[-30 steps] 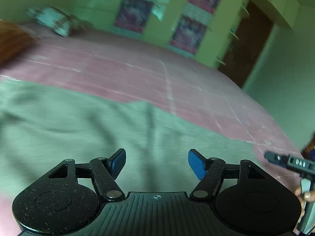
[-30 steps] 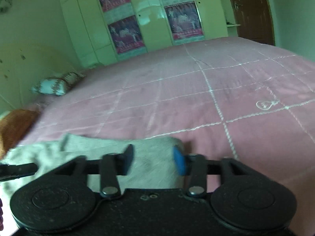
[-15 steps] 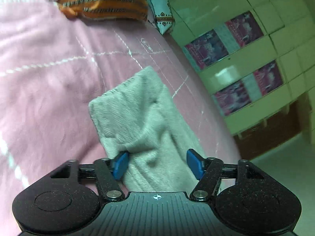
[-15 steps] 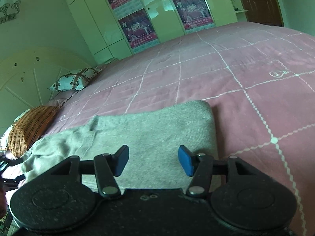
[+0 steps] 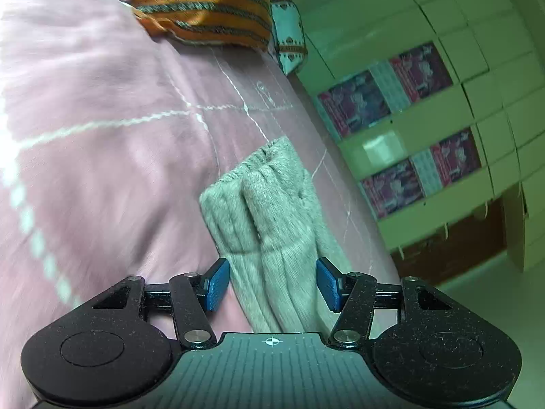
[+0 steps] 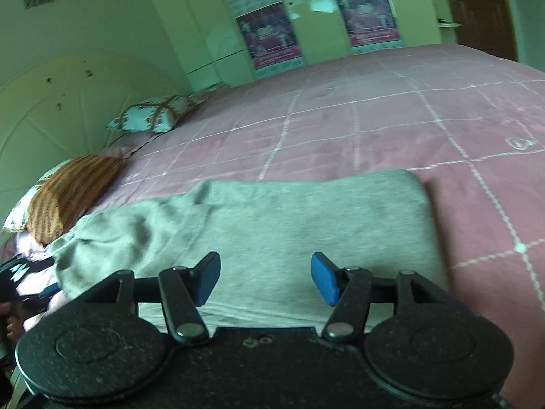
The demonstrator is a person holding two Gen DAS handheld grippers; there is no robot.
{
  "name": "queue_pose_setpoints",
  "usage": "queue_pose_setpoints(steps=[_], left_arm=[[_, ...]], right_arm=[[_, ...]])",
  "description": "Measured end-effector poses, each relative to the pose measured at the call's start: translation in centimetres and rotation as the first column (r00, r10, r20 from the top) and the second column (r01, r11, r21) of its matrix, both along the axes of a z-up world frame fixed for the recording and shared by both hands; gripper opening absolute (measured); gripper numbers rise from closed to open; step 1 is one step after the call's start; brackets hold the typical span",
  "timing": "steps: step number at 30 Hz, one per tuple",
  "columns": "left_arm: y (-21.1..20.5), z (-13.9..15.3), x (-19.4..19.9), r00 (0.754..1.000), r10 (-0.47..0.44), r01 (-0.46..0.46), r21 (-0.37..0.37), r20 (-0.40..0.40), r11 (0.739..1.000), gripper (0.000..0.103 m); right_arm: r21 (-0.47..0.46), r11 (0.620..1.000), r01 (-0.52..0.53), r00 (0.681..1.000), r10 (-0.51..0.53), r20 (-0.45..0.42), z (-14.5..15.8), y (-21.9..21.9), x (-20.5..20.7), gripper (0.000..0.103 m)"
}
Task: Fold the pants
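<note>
We are at a middle fold of the pants [image 6: 306, 218]: left gripper [image 5: 272, 284] half open around the cuffs, perhaps touching, right gripper [image 6: 262, 277] half open above the cloth, holding nothing; next, close and carry toward 12 o'clock.

- pants [image 6: 272, 225] lie on the bed [image 6: 374, 122], near its front edge.
- two pillows [image 6: 73, 191] sit at the bed's left end.
- wardrobe [image 6: 204, 34] stands behind the bed.
</note>
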State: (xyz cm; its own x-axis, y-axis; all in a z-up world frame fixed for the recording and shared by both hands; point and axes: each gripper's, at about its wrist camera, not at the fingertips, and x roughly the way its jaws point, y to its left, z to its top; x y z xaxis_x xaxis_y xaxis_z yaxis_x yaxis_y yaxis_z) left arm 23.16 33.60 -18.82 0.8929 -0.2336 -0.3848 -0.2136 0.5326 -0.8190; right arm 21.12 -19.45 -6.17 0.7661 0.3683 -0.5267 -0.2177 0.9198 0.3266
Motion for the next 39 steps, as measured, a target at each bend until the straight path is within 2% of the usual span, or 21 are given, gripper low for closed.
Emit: queue_pose_setpoints(steps=[3, 5, 7, 9, 12, 13, 14, 15, 16, 17, 19, 21, 22, 23, 24, 25, 27, 29, 32, 35, 39], left_arm=[[0.5, -0.2, 0.8, 0.999, 0.001, -0.002, 0.017, 0.043, 1.000, 0.057], [0.7, -0.1, 1.2, 0.999, 0.022, -0.022, 0.001, 0.042, 1.000, 0.055], [0.4, 0.9, 0.4, 0.996, 0.060, -0.061, 0.009, 0.068, 0.998, 0.041], [-0.3, 2.1, -0.7, 0.991, 0.071, -0.077, 0.055, 0.112, 0.995, 0.040], [-0.2, 2.7, -1.3, 0.993, 0.070, -0.075, 0.054, 0.096, 0.996, 0.040], [-0.1, 2.7, -1.3, 0.995, 0.063, -0.068, 0.067, 0.076, 0.995, 0.040], [0.1, 2.3, -1.1, 0.997, 0.061, -0.064, 0.073, 0.046, 0.995, 0.040], [0.4, 1.8, -0.8, 0.998, 0.055, -0.056, 0.064, 0.022, 0.996, 0.040], [0.7, 1.3, -0.9, 0.999, 0.044, -0.045, 0.062, 0.022, 0.997, 0.041], [0.7, 1.1, -1.0, 0.999, 0.039, -0.041, 0.070, 0.030, 0.997, 0.040], [0.5, 1.3, -1.1, 0.999, 0.041, -0.043, 0.081, 0.023, 0.996, 0.041], [0.1, 2.1, -1.2, 0.998, 0.044, -0.047, 0.086, 0.033, 0.995, 0.041], [-0.1, 2.6, -1.4, 0.998, 0.042, -0.047, 0.087, 0.056, 0.995, 0.040], [-0.5, 3.2, -1.6, 0.996, 0.038, -0.046, 0.095, 0.082, 0.994, 0.040], [-0.9, 3.9, -1.8, 0.994, 0.035, -0.046, 0.103, 0.104, 0.994, 0.040], [-1.4, 4.6, -1.9, 0.992, 0.030, -0.043, 0.108, 0.123, 0.993, 0.040], [-2.6, 6.2, -1.9, 0.988, 0.002, -0.022, 0.126, 0.154, 0.992, 0.040], [-4.7, 8.2, -1.4, 0.983, -0.047, 0.015, 0.179, 0.176, 0.984, 0.040], [-8.8, 11.5, -0.1, 0.968, -0.139, 0.079, 0.272, 0.209, 0.959, 0.040], [-14.0, 14.3, 1.3, 0.946, -0.222, 0.132, 0.346, 0.236, 0.929, 0.040], [-23.4, 16.2, 3.6, 0.890, -0.377, 0.265, 0.383, 0.256, 0.885, 0.041]], right_arm=[[-0.004, 1.000, 0.006, 1.000, -0.006, -0.005, 0.0, 0.6, 0.1, 0.051], [-0.019, 1.000, -0.007, 1.000, 0.007, -0.006, 0.0, 1.8, 0.3, 0.051], [-0.032, 0.999, -0.039, 0.999, 0.039, 0.000, 0.0, 3.4, 0.6, 0.051], [-0.078, 0.994, -0.083, 0.996, 0.084, 0.010, 0.2, 5.5, 0.8, 0.051], [-0.176, 0.968, -0.176, 0.981, 0.188, 0.053, 0.5, 9.3, 0.7, 0.054], [-0.231, 0.953, -0.197, 0.974, 0.217, 0.063, 0.3, 10.7, 0.6, 0.058], [-0.316, 0.924, -0.215, 0.968, 0.246, 0.060, -0.3, 12.3, 0.6, 0.067], [-0.431, 0.872, -0.232, 0.965, 0.263, 0.012, -1.6, 14.0, 1.0, 0.064], [-0.534, 0.803, -0.266, 0.960, 0.269, -0.074, -3.6, 15.3, 1.6, 0.063], [-0.544, 0.801, -0.250, 0.962, 0.270, -0.043, -4.5, 15.3, 1.5, 0.063], [-0.495, 0.837, -0.232, 0.970, 0.240, -0.047, -4.2, 14.8, 1.8, 0.063], [-0.485, 0.841, -0.241, 0.968, 0.244, -0.057, -3.3, 14.5, 1.7, 0.063], [-0.457, 0.858, -0.233, 0.969, 0.243, -0.039, -2.4, 13.9, 1.4, 0.061], [-0.399, 0.893, -0.208, 0.973, 0.232, 0.012, -1.3, 12.7, 0.7, 0.063], [-0.340, 0.923, -0.180, 0.975, 0.212, 0.060, -0.5, 11.3, -0.1, 0.072], [-0.287, 0.945, -0.156, 0.979, 0.187, 0.082, 0.1, 9.9, -0.6, 0.076], [-0.192, 0.976, -0.100, 0.991, 0.114, 0.063, 0.6, 6.8, -1.1, 0.075], [-0.096, 0.995, -0.028, 0.998, 0.032, 0.045, 0.6, 3.4, -1.5, 0.075], [0.018, 0.995, 0.098, 0.995, -0.098, 0.013, 0.4, -1.2, -2.0, 0.075], [0.115, 0.975, 0.188, 0.982, -0.187, -0.017, 0.2, -4.9, -2.3, 0.075], [0.189, 0.944, 0.270, 0.963, -0.269, -0.036, -0.2, -9.1, -2.8, 0.075]])
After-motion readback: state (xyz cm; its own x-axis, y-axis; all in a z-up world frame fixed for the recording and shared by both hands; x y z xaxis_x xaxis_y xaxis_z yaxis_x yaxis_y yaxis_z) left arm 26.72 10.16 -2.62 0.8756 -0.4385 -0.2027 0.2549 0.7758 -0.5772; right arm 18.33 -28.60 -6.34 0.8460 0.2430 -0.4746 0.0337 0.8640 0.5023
